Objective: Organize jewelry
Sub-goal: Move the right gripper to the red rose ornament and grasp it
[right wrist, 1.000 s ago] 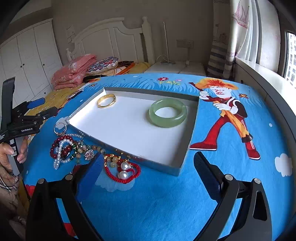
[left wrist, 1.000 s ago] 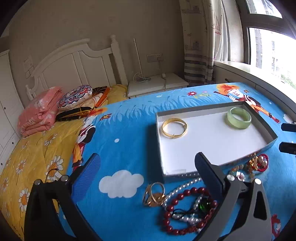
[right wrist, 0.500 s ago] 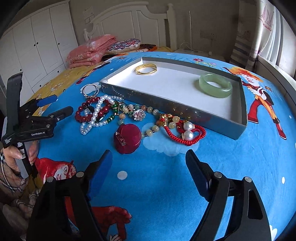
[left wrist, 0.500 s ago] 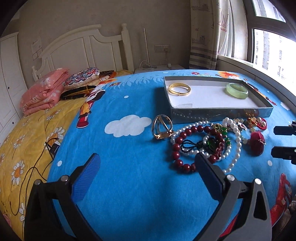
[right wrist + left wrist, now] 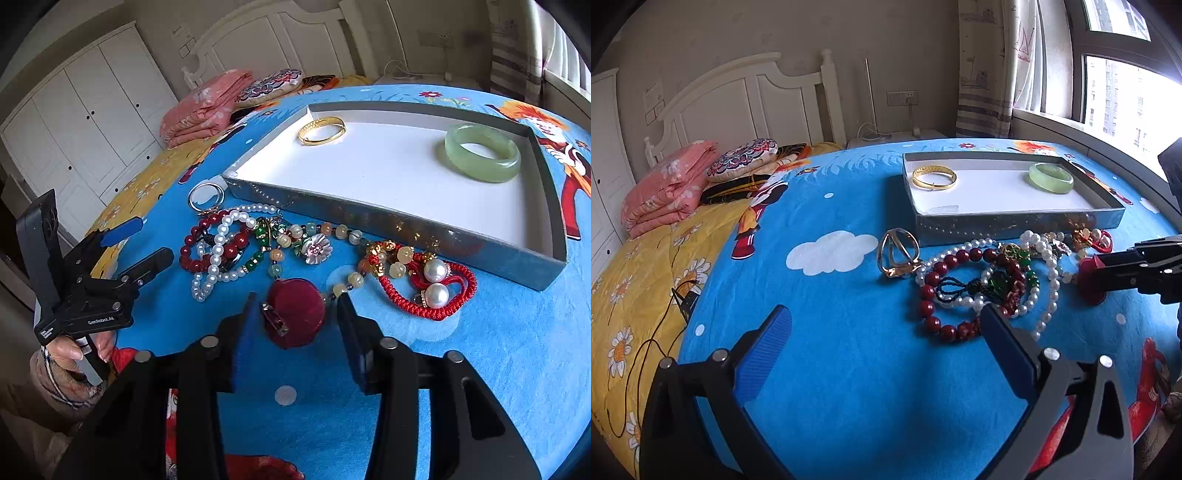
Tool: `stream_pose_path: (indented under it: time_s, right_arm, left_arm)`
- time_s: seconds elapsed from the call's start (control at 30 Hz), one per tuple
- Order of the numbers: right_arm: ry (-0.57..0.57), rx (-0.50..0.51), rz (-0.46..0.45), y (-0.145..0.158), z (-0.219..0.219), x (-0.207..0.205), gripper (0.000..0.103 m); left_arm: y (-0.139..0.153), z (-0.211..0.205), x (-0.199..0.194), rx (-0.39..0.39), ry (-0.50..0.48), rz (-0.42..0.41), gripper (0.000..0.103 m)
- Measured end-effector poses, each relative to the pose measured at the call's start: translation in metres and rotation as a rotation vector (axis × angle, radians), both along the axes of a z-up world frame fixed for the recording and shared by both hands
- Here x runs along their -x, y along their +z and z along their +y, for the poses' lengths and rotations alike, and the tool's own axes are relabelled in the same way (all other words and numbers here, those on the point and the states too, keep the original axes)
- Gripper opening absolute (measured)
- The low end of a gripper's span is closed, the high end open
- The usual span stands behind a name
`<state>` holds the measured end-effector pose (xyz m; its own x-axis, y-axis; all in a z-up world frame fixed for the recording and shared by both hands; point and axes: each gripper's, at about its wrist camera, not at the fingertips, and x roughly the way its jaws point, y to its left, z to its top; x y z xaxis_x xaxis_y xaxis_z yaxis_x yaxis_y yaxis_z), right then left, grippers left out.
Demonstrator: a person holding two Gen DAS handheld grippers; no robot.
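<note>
Bedspread (image 5: 849, 354) — blue, cartoon-printed — bedroom

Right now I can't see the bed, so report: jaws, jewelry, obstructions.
Right gripper jaws closing around red velvet box, not yet pressing. Left gripper open, empty. Bead necklace beside the box.

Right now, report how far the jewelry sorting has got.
Done: the gold bangle and the green jade bangle lie in the tray. In hand: the right gripper is closing around the dark red round box, which sits on the bedspread. Left: the red bead bracelet, pearl strand, red cord bracelet and gold ring lie outside the tray. The left gripper is open and empty.
</note>
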<state>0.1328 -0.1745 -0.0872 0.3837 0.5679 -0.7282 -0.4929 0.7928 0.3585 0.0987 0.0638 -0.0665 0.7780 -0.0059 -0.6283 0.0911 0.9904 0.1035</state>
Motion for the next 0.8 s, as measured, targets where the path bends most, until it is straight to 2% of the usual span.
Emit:
stream_pose_path:
  time_s: [0.17, 0.27, 0.33, 0.5, 0.57, 0.63, 0.67, 0.7, 0.8]
  right_arm:
    - [0.048, 0.051, -0.086, 0.009, 0.012, 0.016, 0.035]
    - [0.061, 0.174, -0.222, 0.018, 0.027, 0.032, 0.035]
    - [0.070, 0.300, -0.358, 0.023, 0.041, 0.049, 0.035]
    - [0.060, 0.794, -0.704, 0.004, 0.077, 0.079, 0.034]
    - [0.103, 0.883, -0.719, -0.005, 0.084, 0.082, 0.034]
    - [0.140, 0.896, -0.715, -0.009, 0.086, 0.086, 0.051]
    - [0.166, 0.873, -0.707, -0.008, 0.087, 0.089, 0.053]
    - [0.204, 0.815, -0.670, -0.006, 0.086, 0.092, 0.053]
    - [0.340, 0.495, -0.467, 0.011, 0.075, 0.097, 0.052]
  left_arm:
    - [0.002, 0.004, 0.001, 0.024, 0.009, -0.007, 0.099]
    - [0.002, 0.009, 0.001, 0.049, 0.019, -0.011, 0.099]
    - [0.003, 0.011, 0.000, 0.061, 0.026, -0.011, 0.099]
    - [0.003, 0.011, 0.000, 0.066, 0.029, -0.012, 0.099]
    - [0.003, 0.010, 0.001, 0.065, 0.028, -0.014, 0.099]
    - [0.003, 0.011, 0.001, 0.068, 0.030, -0.016, 0.099]
    - [0.003, 0.012, 0.001, 0.069, 0.030, -0.017, 0.099]
    - [0.003, 0.013, 0.002, 0.071, 0.030, -0.019, 0.099]
    - [0.003, 0.013, 0.002, 0.075, 0.031, -0.020, 0.099]
